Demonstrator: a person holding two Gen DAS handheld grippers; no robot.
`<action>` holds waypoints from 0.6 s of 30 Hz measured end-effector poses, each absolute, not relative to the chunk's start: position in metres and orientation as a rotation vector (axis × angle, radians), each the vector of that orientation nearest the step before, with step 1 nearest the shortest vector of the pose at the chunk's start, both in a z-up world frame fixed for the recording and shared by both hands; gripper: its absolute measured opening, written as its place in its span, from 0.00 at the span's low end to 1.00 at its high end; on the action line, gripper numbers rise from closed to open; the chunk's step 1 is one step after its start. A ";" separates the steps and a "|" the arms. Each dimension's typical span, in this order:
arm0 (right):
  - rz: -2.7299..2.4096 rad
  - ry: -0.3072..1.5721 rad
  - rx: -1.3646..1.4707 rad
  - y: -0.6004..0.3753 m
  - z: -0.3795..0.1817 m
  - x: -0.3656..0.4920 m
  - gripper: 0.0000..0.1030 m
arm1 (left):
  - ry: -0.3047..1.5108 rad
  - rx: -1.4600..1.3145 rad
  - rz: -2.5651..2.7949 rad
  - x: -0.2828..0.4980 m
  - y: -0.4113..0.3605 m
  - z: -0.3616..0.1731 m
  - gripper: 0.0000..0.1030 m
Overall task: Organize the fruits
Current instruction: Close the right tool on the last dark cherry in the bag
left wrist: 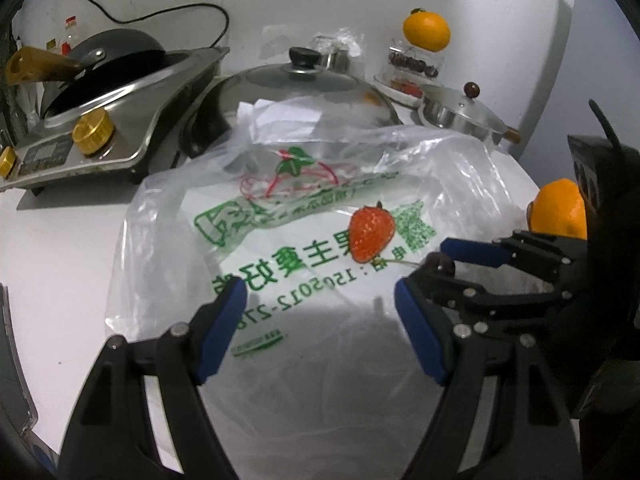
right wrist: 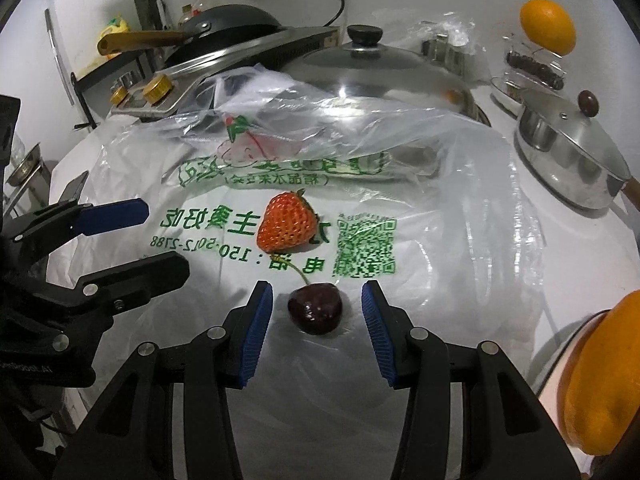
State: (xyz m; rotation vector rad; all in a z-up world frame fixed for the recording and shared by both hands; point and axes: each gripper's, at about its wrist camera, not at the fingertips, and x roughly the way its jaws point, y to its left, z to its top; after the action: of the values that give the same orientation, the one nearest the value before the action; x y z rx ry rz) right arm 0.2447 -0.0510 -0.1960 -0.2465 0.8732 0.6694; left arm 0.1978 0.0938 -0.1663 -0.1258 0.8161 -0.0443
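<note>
- Along the counter's left edge stands a steel induction cooker with brass knobs (left wrist: 92, 132), a dark wok with a wooden handle (left wrist: 116, 50) resting on it; neither belongs to the job.
- Left tongs (left wrist: 320, 320) hover over the near part of a clear plastic bag printed in green (left wrist: 280, 208); their blue pads are spread, nothing between them.
- Mid-counter, on that bag, lies a red strawberry (right wrist: 286, 222), not yet picked up.
- Just nearer than it sits a dark, glossy cherry with a thin stem (right wrist: 316, 308), between the pads of the right tongs (right wrist: 317, 332); both pads stand apart from it, so it is not yet gripped.
- At the far right corner, an orange citrus fruit (left wrist: 426, 32) rests on a clear lidded box of dark fruit (left wrist: 412, 66), which looks already sorted.
- At the right edge sits another orange fruit (right wrist: 600, 372), only partly in view.
- My reading: sorting is partway through; cherry and strawberry remain, cherry first.
</note>
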 end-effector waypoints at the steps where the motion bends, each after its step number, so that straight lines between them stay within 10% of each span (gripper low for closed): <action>1: 0.672 0.876 -0.249 -0.050 -0.197 0.245 0.44 | 0.816 -0.125 -0.044 0.198 0.094 -0.166 0.75; 18: 0.681 0.813 -0.222 -0.063 -0.179 0.242 0.29 | 0.805 -0.077 -0.058 0.201 0.082 -0.152 0.75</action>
State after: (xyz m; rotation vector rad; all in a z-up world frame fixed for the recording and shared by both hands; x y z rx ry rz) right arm 0.2418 -0.0633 -0.1787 -0.2218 0.8134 0.6808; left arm 0.2014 0.0819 -0.1522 -0.0766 0.8048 -0.0579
